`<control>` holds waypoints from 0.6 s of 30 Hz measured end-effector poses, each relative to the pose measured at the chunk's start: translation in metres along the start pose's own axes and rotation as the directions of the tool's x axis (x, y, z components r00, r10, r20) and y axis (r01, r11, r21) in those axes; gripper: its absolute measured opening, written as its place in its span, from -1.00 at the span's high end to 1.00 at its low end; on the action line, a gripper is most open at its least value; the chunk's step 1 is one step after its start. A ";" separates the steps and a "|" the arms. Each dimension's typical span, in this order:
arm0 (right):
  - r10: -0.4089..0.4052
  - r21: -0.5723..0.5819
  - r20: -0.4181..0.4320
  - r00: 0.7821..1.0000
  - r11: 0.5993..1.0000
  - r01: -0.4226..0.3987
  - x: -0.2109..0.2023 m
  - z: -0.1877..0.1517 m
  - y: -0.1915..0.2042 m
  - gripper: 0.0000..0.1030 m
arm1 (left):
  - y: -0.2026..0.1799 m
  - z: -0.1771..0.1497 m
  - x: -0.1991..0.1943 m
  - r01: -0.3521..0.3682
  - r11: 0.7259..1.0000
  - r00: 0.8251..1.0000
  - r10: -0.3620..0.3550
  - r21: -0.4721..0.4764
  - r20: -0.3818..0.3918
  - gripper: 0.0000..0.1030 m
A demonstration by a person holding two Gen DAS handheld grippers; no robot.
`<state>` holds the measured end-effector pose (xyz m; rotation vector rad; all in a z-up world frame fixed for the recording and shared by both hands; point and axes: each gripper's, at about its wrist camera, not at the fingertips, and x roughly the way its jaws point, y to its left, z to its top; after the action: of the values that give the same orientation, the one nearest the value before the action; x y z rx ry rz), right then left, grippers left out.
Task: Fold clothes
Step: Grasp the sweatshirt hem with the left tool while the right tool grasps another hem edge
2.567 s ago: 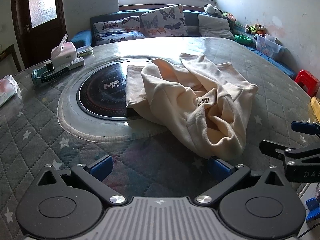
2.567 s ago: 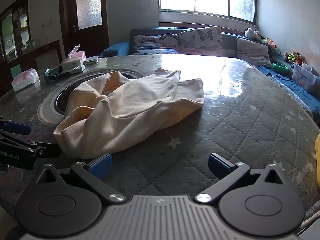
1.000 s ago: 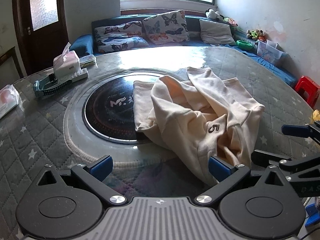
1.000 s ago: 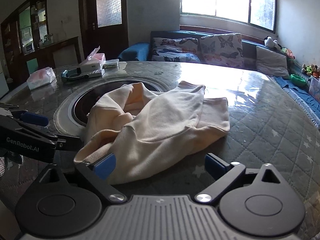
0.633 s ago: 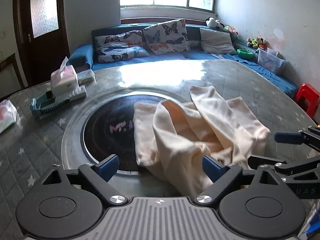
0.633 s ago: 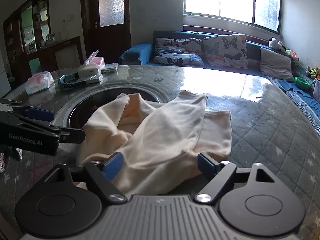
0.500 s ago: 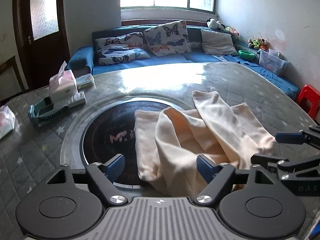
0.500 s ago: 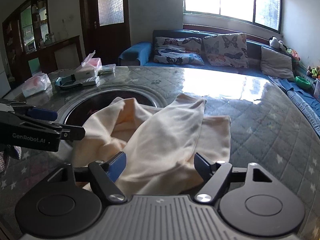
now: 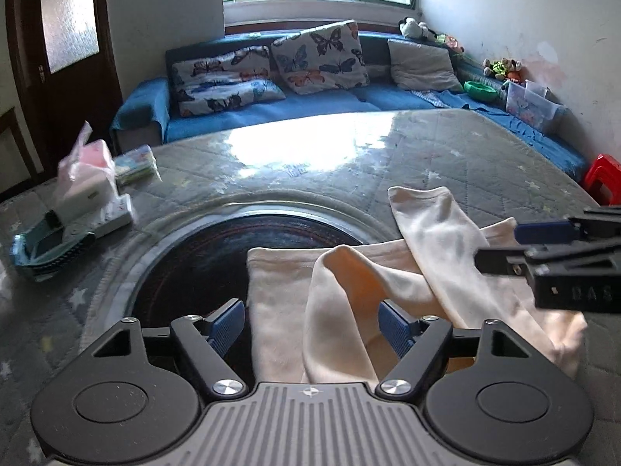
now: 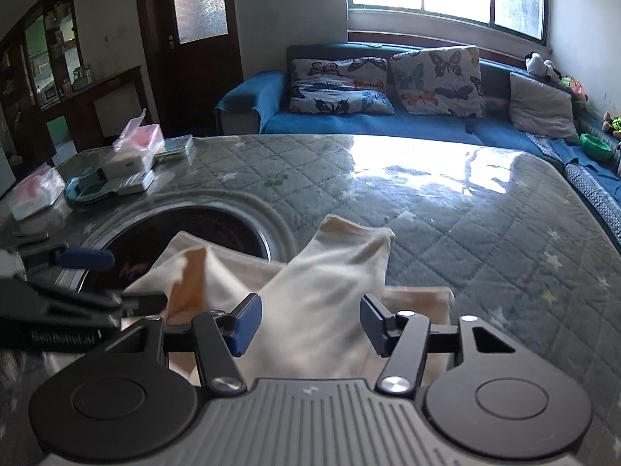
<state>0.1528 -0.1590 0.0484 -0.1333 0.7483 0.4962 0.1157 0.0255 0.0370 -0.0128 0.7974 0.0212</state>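
A cream sweatshirt [image 9: 349,283] lies crumpled on the quilted table [image 9: 465,155], partly over a black round disc [image 9: 217,256]. In the left wrist view my left gripper [image 9: 312,324] straddles a raised fold at the garment's near edge, and its blue pads do not clearly press it. My right gripper [image 9: 520,246] hovers over the sleeve on the right. In the right wrist view the right gripper [image 10: 310,324] has the sweatshirt [image 10: 322,291] bunched between its jaws, which are closing. The left gripper [image 10: 120,277] shows at the left edge.
A tissue box [image 9: 83,182] and a teal tray [image 9: 42,248] sit at the table's far left, with a pink packet [image 10: 37,190] beyond. A blue sofa [image 9: 330,105] with butterfly cushions runs behind the table. A red stool [image 9: 601,174] stands at the right.
Both grippers have moved forward over the sweatshirt's near edge, so cloth now sits between each pair of jaws. Both pairs have narrowed, the right more than the left.
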 end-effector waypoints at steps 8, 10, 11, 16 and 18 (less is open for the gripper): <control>-0.002 -0.007 -0.036 0.999 1.000 0.002 0.058 0.031 -0.005 0.03 | 0.005 0.006 0.031 0.082 0.996 0.996 -0.083 -0.020 -0.034 0.12; -0.002 -0.004 -0.050 0.999 1.000 0.002 0.075 0.037 -0.006 0.05 | 0.003 0.006 0.033 0.104 0.995 0.994 -0.104 -0.007 -0.031 0.29; 0.001 -0.001 -0.056 0.998 1.000 -0.001 0.081 0.037 -0.007 0.12 | 0.002 0.005 0.034 0.110 0.994 0.993 -0.110 0.003 -0.032 0.43; -0.016 -0.005 -0.079 0.997 1.000 0.015 0.107 0.037 -0.007 0.21 | -0.001 0.000 0.039 0.127 0.992 0.991 -0.127 0.025 -0.031 0.71; -0.035 -0.023 -0.071 0.997 0.999 0.033 0.109 0.036 -0.006 0.30 | -0.002 -0.001 0.040 0.124 0.992 0.992 -0.123 0.034 -0.026 0.76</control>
<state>0.2460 -0.1114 0.0003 -0.1847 0.8092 0.4694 0.1427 0.0242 0.0074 -0.0287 0.8198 -0.1107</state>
